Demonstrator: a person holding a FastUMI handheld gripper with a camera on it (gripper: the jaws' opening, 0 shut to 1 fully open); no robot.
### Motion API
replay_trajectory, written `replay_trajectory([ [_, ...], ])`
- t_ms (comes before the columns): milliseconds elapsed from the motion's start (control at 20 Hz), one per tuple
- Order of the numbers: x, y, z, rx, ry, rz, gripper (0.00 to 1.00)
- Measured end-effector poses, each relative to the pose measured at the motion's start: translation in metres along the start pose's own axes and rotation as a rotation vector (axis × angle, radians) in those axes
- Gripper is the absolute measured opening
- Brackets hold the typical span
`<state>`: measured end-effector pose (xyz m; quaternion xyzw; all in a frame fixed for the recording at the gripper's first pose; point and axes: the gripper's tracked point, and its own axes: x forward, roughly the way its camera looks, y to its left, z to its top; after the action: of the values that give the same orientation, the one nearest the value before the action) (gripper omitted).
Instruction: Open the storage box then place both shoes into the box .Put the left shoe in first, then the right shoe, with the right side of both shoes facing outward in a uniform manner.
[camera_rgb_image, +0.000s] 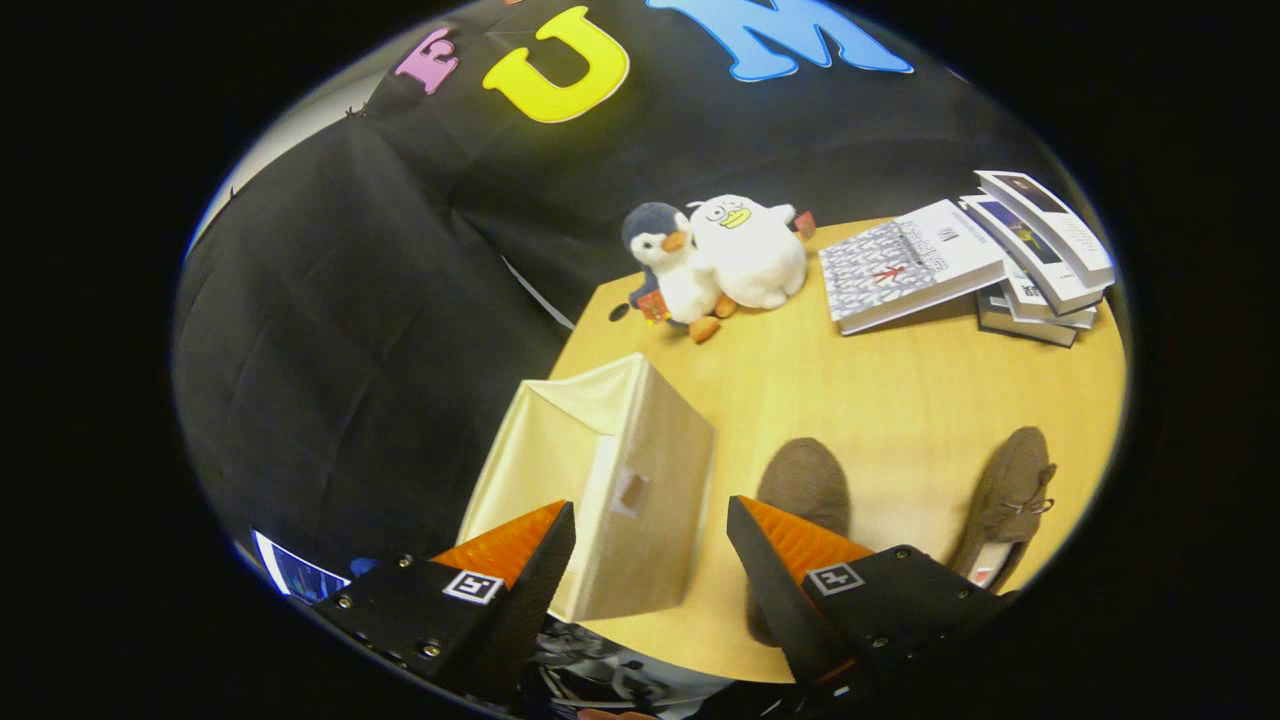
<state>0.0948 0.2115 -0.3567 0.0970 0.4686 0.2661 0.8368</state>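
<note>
My gripper (650, 530) hangs above the wooden table (900, 400) with its fingers spread wide and nothing held. The beige fabric storage box (610, 470) stands just ahead, partly between them, its small cut-out handle (630, 490) facing me; it looks light and soft-walled, so I judge the handle or lid edge the best hold. Two brown suede shoes (805, 480) lie to its right, the farther one (1005, 500) laced; both look soft and light, best pinched at the collar.

A light wooden table (900, 400) stands against black cloth (330, 330), perhaps a pale wall (300, 120) behind.
</note>
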Motion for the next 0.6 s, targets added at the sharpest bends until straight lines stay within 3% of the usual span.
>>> replay_trajectory([
  [250, 0.007, -0.064, -0.042, -0.018, 0.086, -0.107, 0.93],
  [600, 0.021, -0.102, -0.084, -0.072, 0.2, -0.188, 0.93],
])
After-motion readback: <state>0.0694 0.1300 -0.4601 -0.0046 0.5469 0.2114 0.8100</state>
